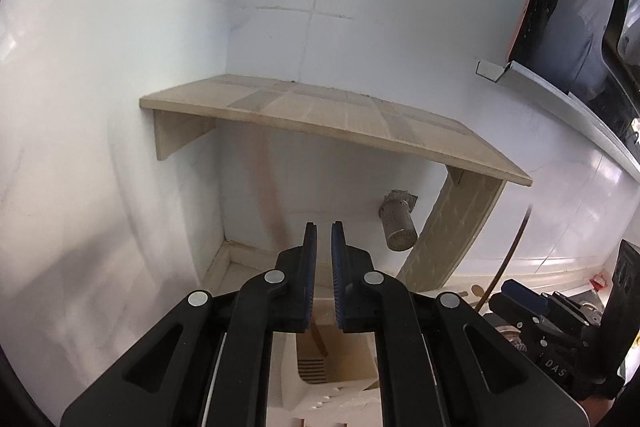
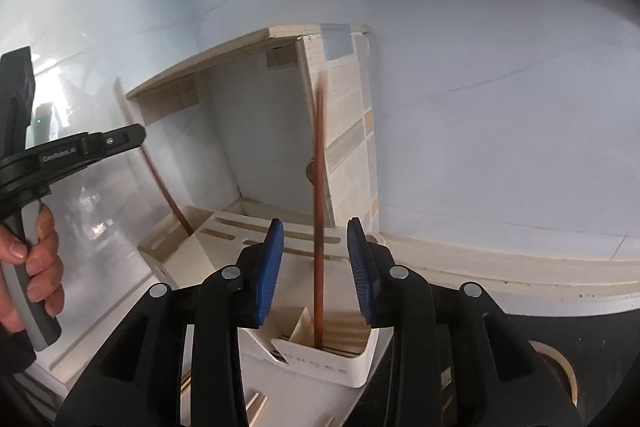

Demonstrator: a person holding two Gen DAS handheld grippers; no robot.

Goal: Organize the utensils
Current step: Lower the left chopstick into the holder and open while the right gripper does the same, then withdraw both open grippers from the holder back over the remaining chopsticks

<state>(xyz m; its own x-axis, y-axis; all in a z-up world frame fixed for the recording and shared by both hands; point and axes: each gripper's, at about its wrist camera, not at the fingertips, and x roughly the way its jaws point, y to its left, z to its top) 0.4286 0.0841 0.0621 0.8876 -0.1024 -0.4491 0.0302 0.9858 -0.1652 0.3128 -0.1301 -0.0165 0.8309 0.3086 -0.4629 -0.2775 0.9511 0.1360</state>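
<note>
A brown chopstick [image 2: 319,187] stands upright in a slotted compartment of the white utensil holder [image 2: 320,367], its top blurred. My right gripper [image 2: 315,223] is open, with the stick between its blue pads [image 2: 266,279] and touching neither. A second brown chopstick [image 2: 172,203] leans in a compartment further left. My left gripper [image 1: 324,225] is shut with nothing in it, hovering over the holder [image 1: 332,371] and facing the corner of the wall. A hand [image 2: 36,259] holds its grip at the left edge of the right wrist view.
A wooden shelf [image 1: 320,115] on side panels spans the tiled corner above the holder. A perforated metal cylinder [image 1: 398,227] sticks out from the wall under it. Loose pale sticks [image 2: 256,403] lie in front of the holder. A tape roll [image 2: 560,367] sits on the dark counter to the right.
</note>
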